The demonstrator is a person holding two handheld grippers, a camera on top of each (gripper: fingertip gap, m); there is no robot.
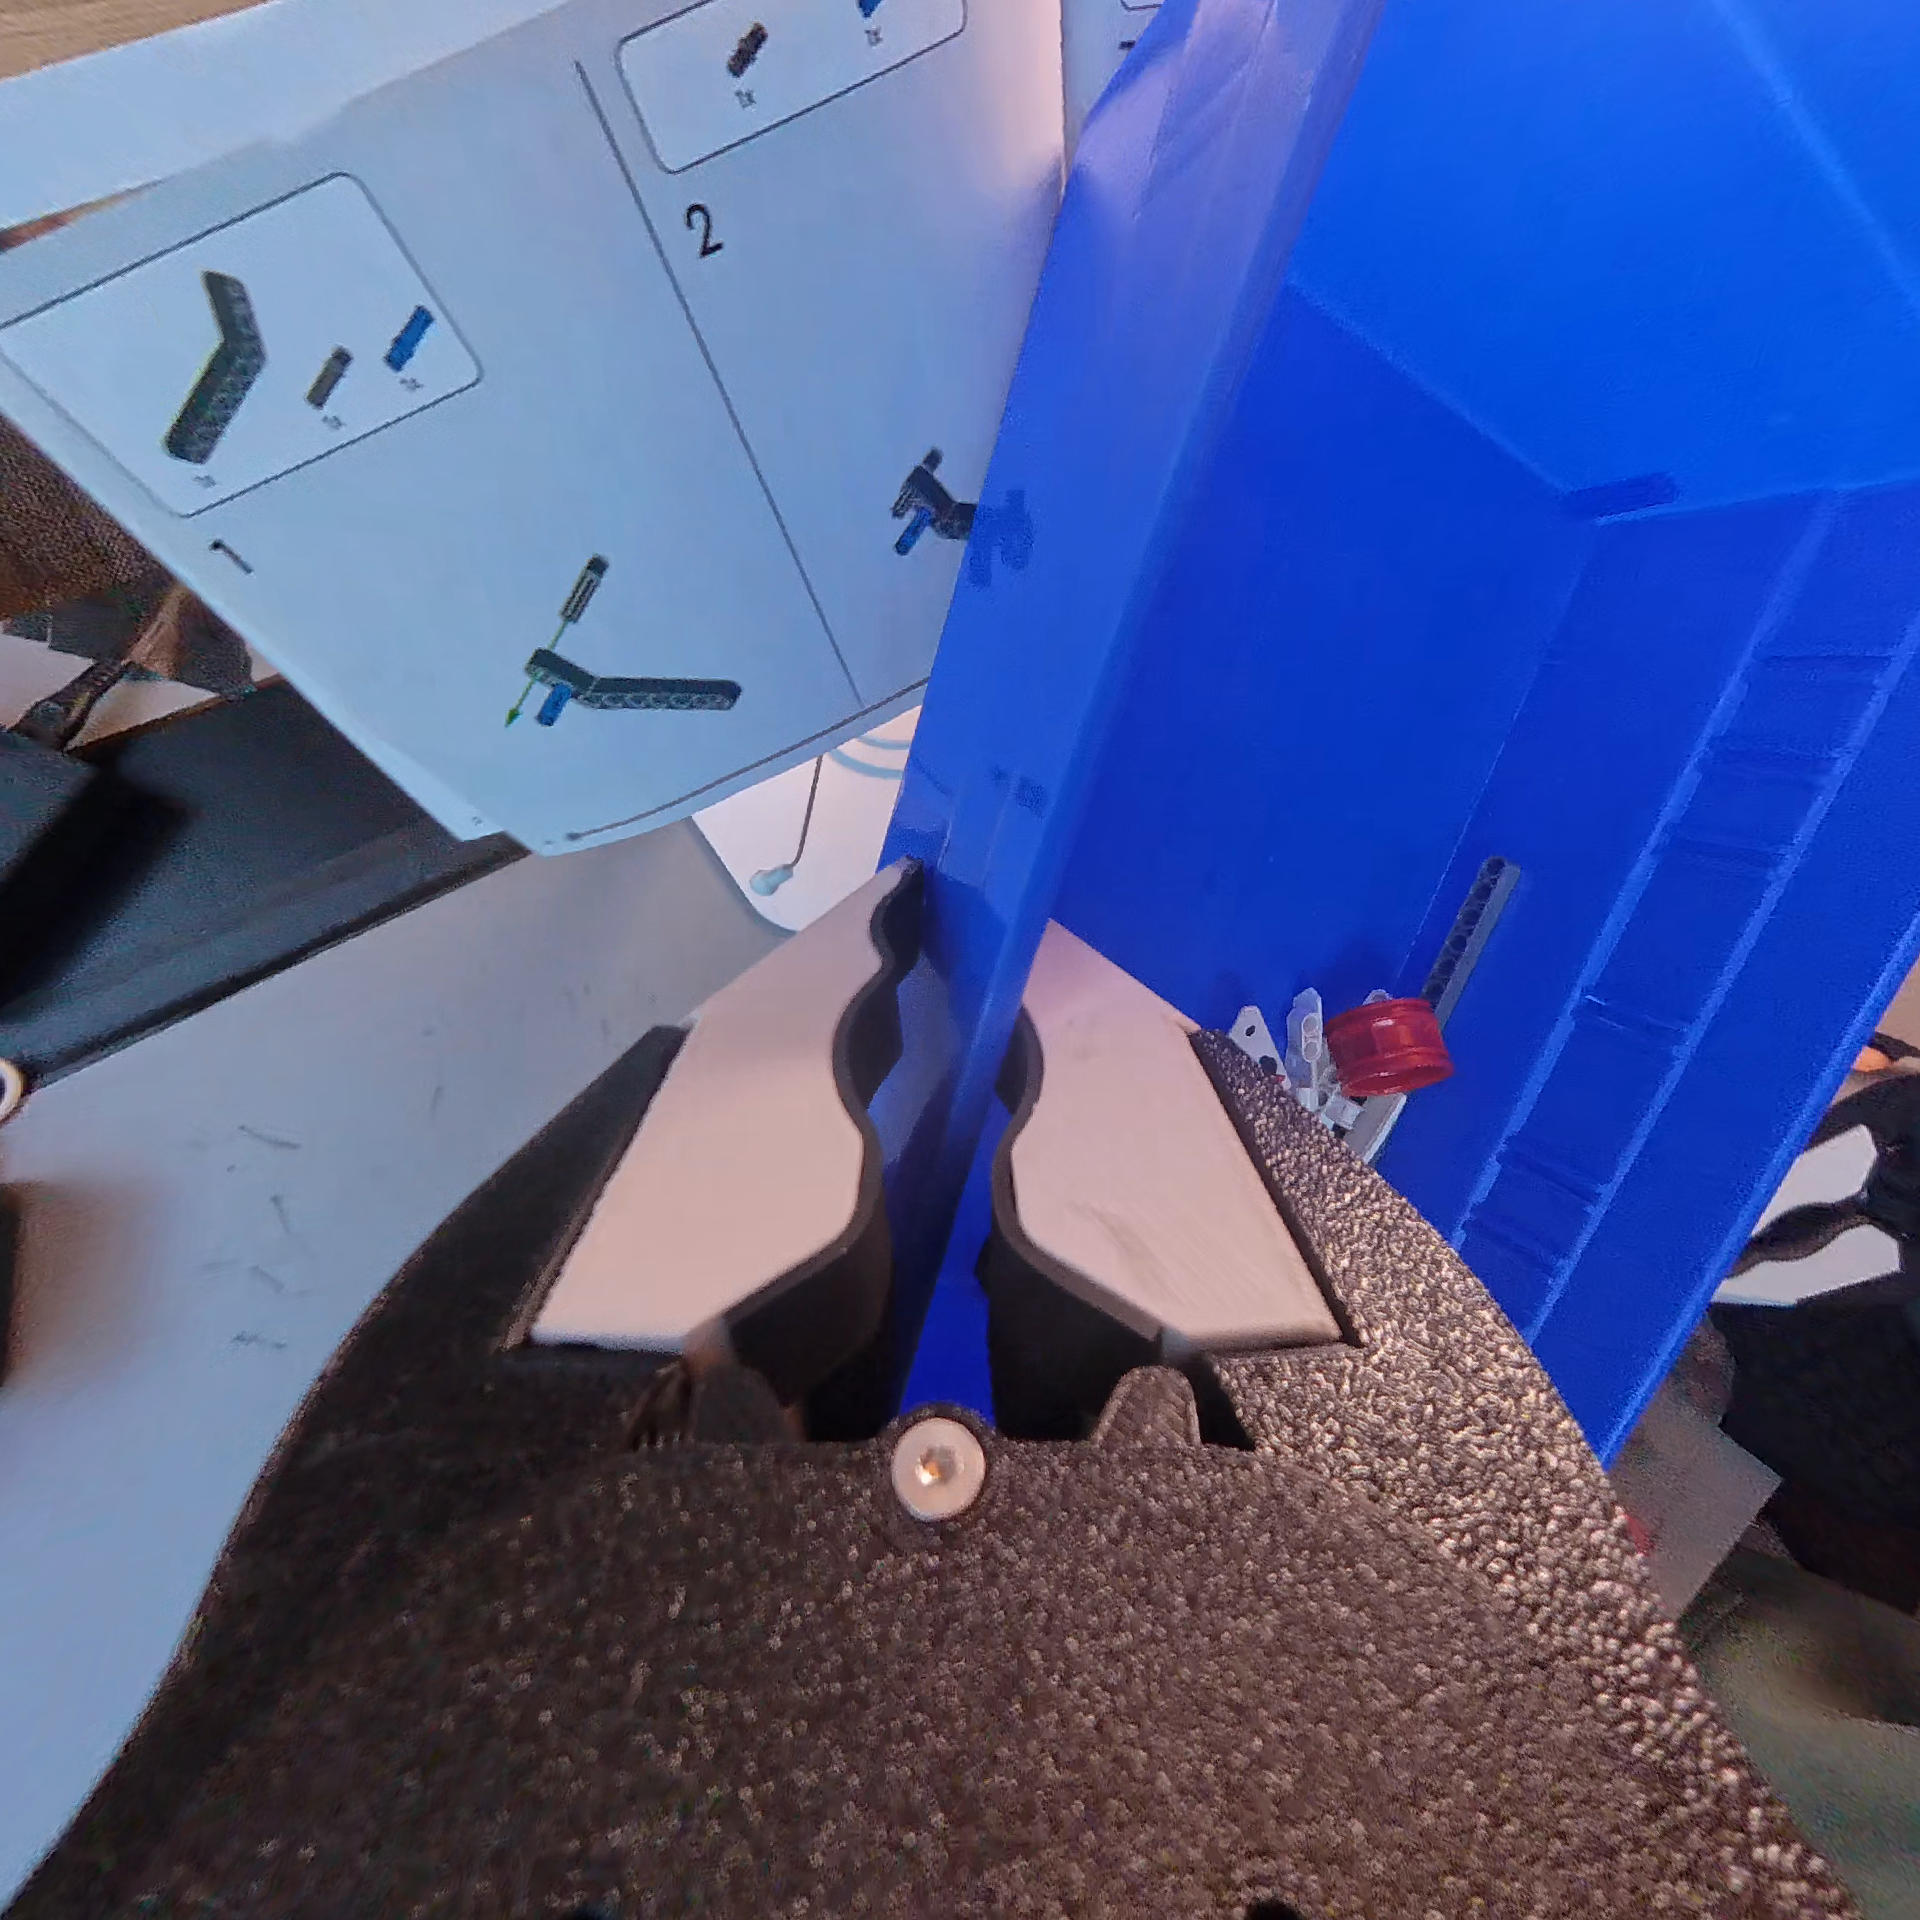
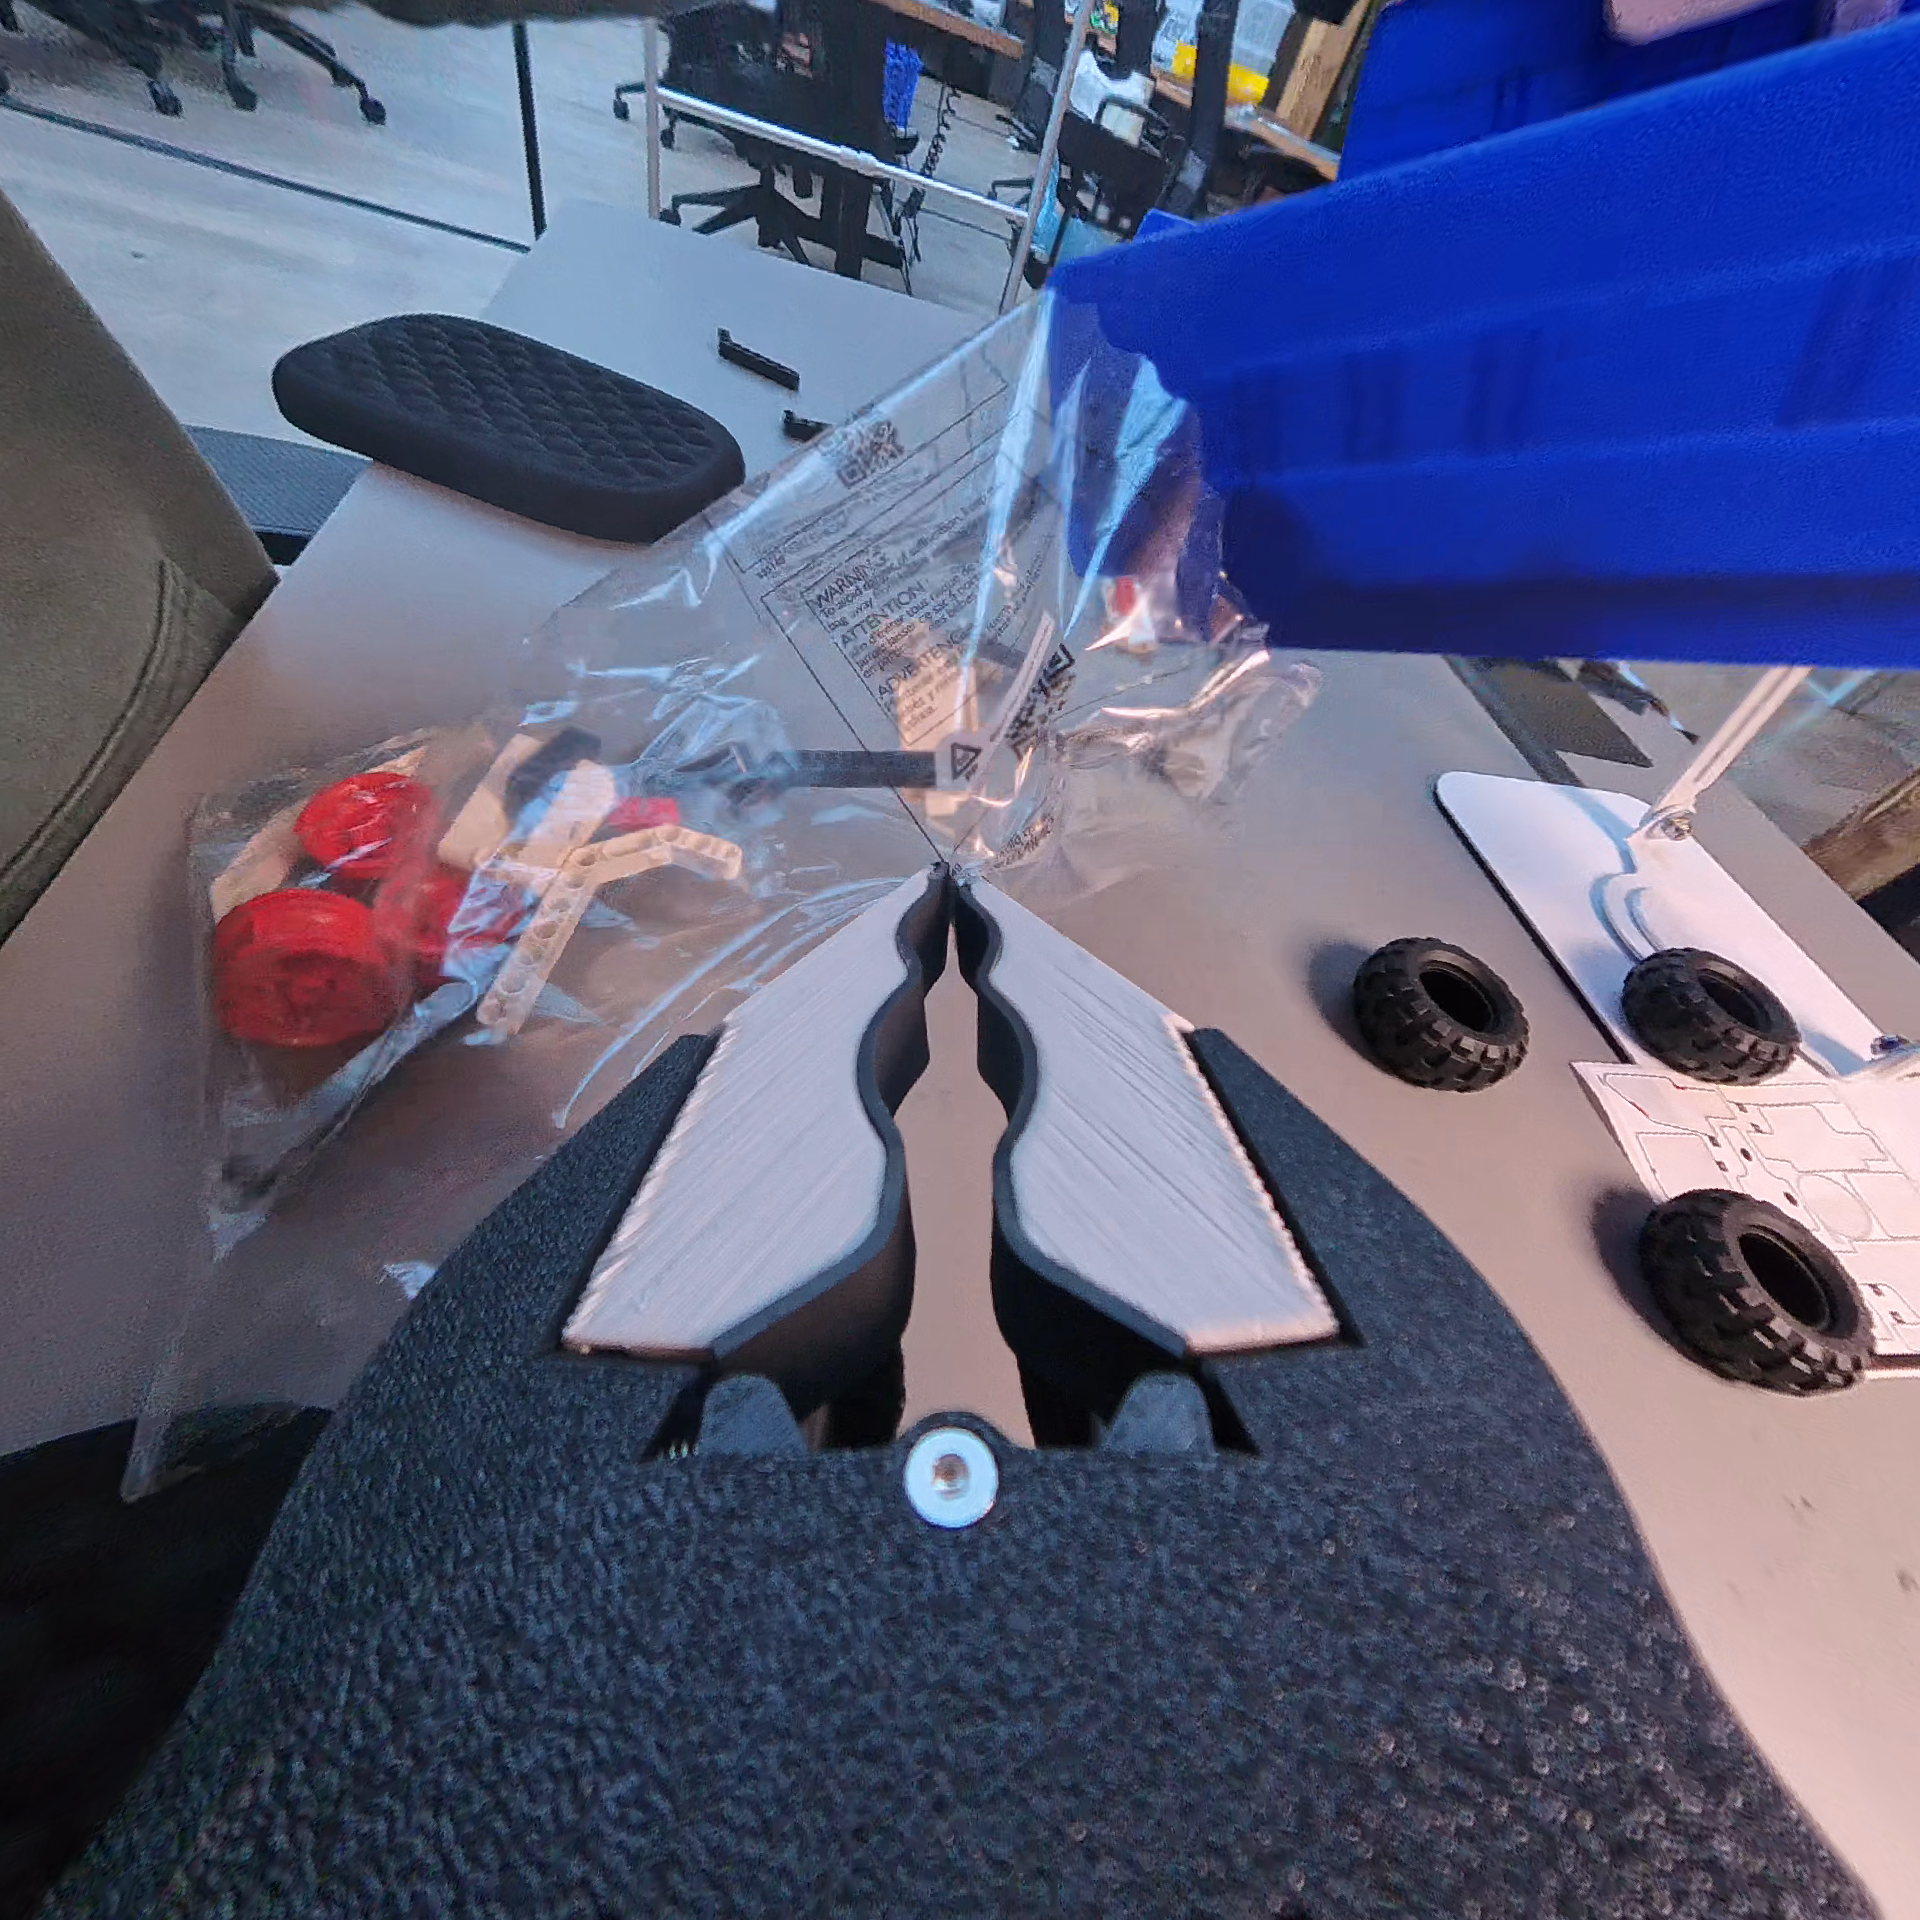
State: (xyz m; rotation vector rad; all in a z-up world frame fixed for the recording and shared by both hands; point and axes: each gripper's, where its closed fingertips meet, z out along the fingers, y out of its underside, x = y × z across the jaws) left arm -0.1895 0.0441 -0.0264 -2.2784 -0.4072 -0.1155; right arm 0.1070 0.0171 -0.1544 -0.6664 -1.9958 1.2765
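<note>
My left gripper (image 1: 961, 935) is shut on the side wall of a blue plastic bin (image 1: 1351, 623) and holds it tilted. Inside the bin lie a red wheel hub (image 1: 1387, 1044), a grey beam (image 1: 1470, 935) and small white pieces (image 1: 1294, 1039). My right gripper (image 2: 945, 878) is shut on a corner of a clear plastic bag (image 2: 831, 644). The bag's open end reaches up to the blue bin (image 2: 1558, 416), which hangs tilted above the table. At the bag's low end lie red wheel hubs (image 2: 301, 961) and white beams (image 2: 592, 873).
A printed instruction sheet (image 1: 468, 468) stands left of the bin. Three black tyres (image 2: 1439, 1018) lie on the grey table (image 2: 1299, 1039) at right, near a white sheet of outlines (image 2: 1766, 1143) and a white stand base (image 2: 1558, 852). A black padded rest (image 2: 499, 426) lies at the far left. Left tips to right tips: about 35 centimeters.
</note>
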